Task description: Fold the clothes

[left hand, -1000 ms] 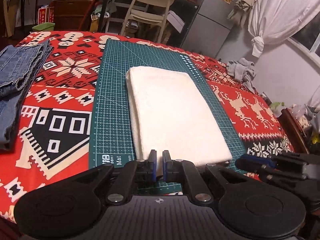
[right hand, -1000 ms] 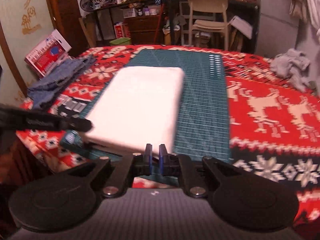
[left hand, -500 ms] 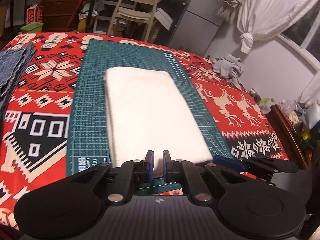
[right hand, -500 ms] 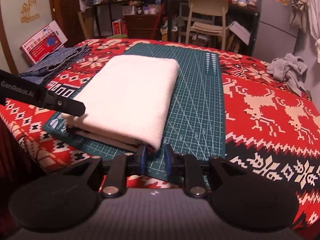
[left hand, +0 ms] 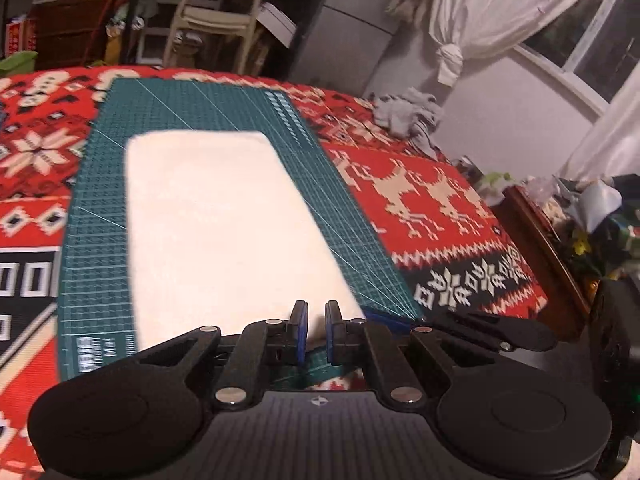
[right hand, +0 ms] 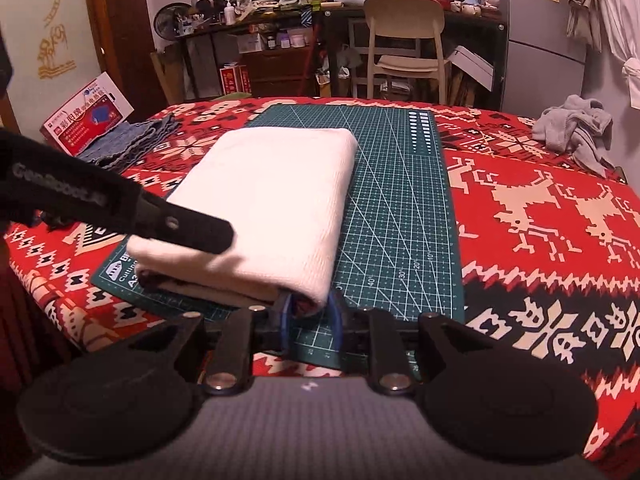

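A folded white cloth (left hand: 224,220) (right hand: 272,200) lies flat on a green cutting mat (left hand: 100,200) (right hand: 400,200). My left gripper (left hand: 317,332) is shut and hovers over the cloth's near edge with nothing held. From the right wrist view, its black fingers (right hand: 192,232) hang over the cloth's near left corner. My right gripper (right hand: 311,316) stands open at the near right corner, with the folded corner lying between its blue pads. In the left wrist view the right gripper's fingers (left hand: 480,332) show low at the right.
A red patterned tablecloth (right hand: 540,220) covers the table. A crumpled grey garment (right hand: 576,128) (left hand: 408,116) lies at the far right. Folded jeans (right hand: 128,140) and a red and white box (right hand: 88,116) sit at the far left. A chair (right hand: 404,40) stands behind the table.
My right gripper's jaws have parted and come down around the cloth's near right corner. The left gripper has swung right along the near edge; the jeans have left its view.
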A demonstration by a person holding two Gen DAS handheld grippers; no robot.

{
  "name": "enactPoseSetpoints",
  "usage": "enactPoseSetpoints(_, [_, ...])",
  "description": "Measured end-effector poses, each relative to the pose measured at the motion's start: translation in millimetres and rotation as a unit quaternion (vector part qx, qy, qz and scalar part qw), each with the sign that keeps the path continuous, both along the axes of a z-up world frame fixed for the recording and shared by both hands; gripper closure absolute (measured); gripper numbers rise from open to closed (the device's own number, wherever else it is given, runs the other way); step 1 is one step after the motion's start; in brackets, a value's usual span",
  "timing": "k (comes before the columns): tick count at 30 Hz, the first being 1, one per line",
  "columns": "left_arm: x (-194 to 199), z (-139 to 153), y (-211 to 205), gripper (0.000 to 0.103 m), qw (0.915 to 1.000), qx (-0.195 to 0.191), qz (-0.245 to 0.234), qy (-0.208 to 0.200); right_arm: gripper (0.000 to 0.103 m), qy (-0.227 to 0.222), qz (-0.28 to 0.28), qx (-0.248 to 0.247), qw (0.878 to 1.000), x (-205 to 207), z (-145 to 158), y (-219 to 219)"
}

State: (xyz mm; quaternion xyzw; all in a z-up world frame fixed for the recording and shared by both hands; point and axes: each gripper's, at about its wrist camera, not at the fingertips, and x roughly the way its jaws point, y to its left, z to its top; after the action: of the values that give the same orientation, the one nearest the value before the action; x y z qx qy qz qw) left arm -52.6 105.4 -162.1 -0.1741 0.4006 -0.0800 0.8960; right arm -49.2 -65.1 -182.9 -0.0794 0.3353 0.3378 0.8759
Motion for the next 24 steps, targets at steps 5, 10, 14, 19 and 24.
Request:
enactPoseSetpoints(5, [3,-10,-4,0.096,0.9999,-0.009,-0.004,0.014,0.091,-0.031,0.008,-0.025,0.999,-9,0,9])
enactPoseSetpoints(10, [2,-12,-4,0.096,0.9998,-0.013,-0.002,0.016,0.095,-0.040,0.014,-0.035,0.999,-13,0,11])
enactPoseSetpoints(14, [1,-12,-5,0.096,0.9998,-0.014,-0.001,0.016,0.094,-0.030,0.015,-0.029,0.999,-14,2,10])
enactPoseSetpoints(19, [-1,-10,-2,0.096,0.9996,-0.022,0.003,0.018,0.096,-0.004,0.024,-0.009,1.000,-16,7,-1])
enactPoseSetpoints(24, [4,-2,-2,0.096,0.9997,-0.020,0.009,0.008,0.098,-0.003,-0.007,0.008,1.000,-7,18,-17])
